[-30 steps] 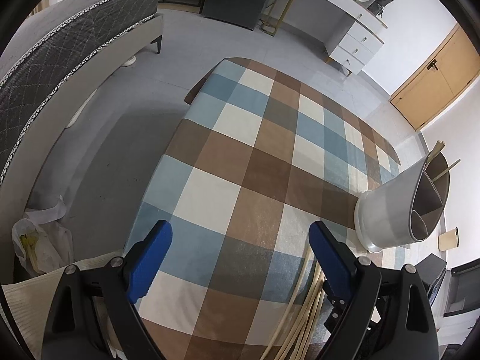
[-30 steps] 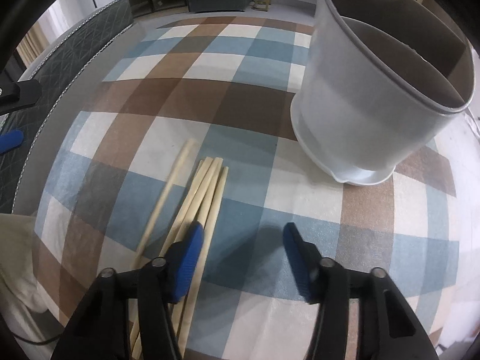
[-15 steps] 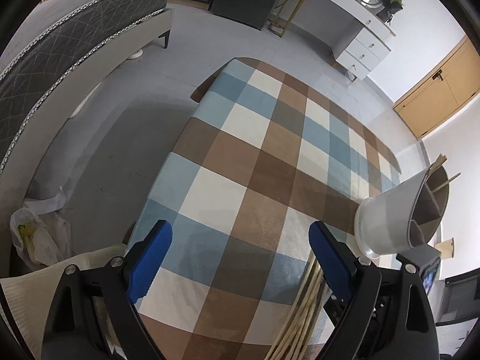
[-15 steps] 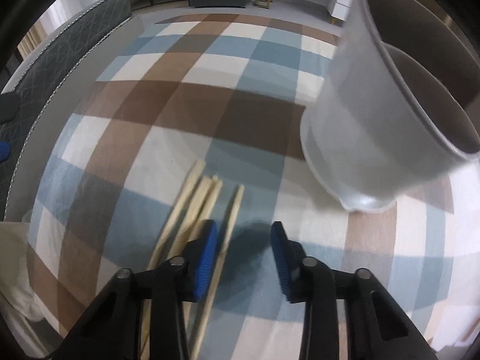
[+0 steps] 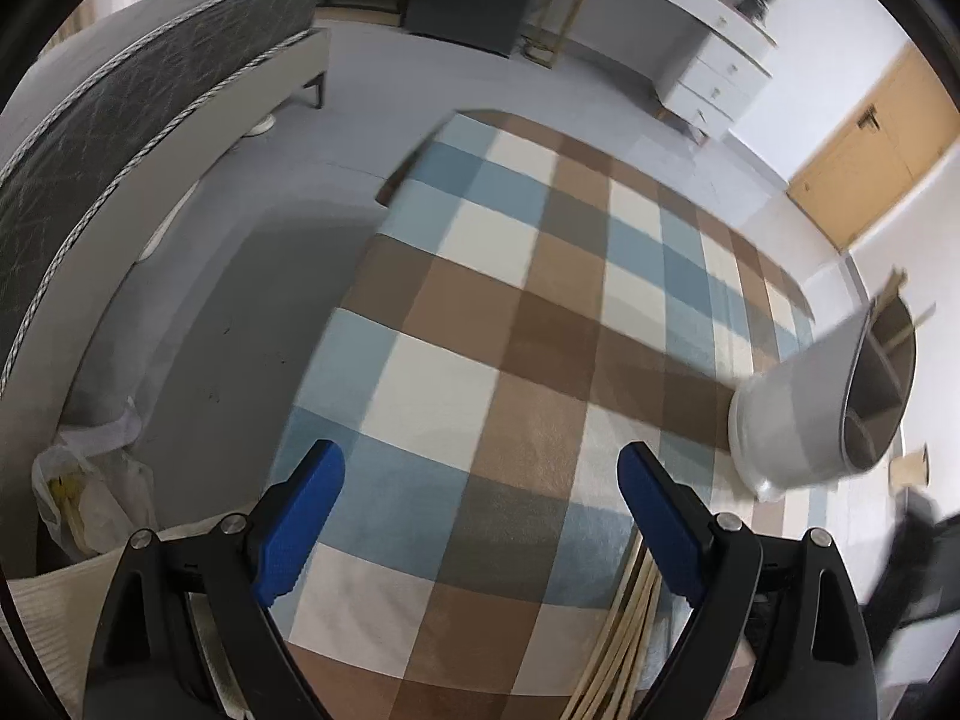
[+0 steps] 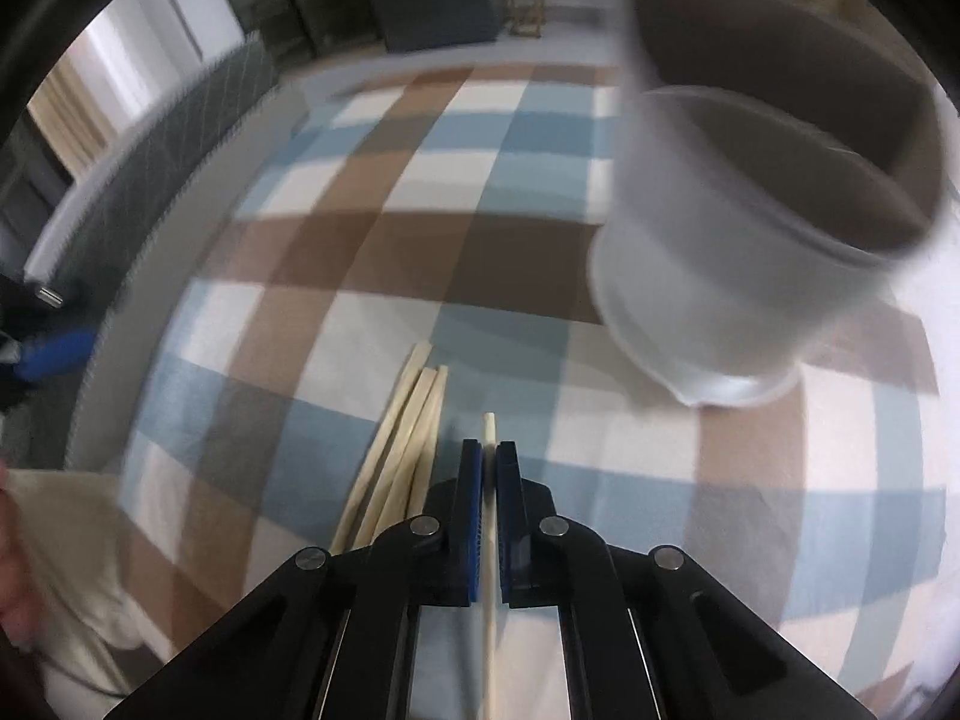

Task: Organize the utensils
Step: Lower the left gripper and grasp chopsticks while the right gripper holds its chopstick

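The right tool (image 6: 489, 461) clamps a single chopstick (image 6: 489, 429) — its jaws just closed on it — beside the loose chopsticks (image 6: 402, 450) on the checked table (image 6: 372, 252), near the grey utensil holder (image 6: 738, 276). The left tool (image 5: 480, 468) hangs wide apart, empty.

Checked tablecloth (image 6: 384, 192) (chopsticks (image 6: 408, 438), holder (image 6: 720, 276))

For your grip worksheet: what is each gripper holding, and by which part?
Right gripper: one chopstick, pinched just behind its far tip. Left gripper: open, holding nothing.
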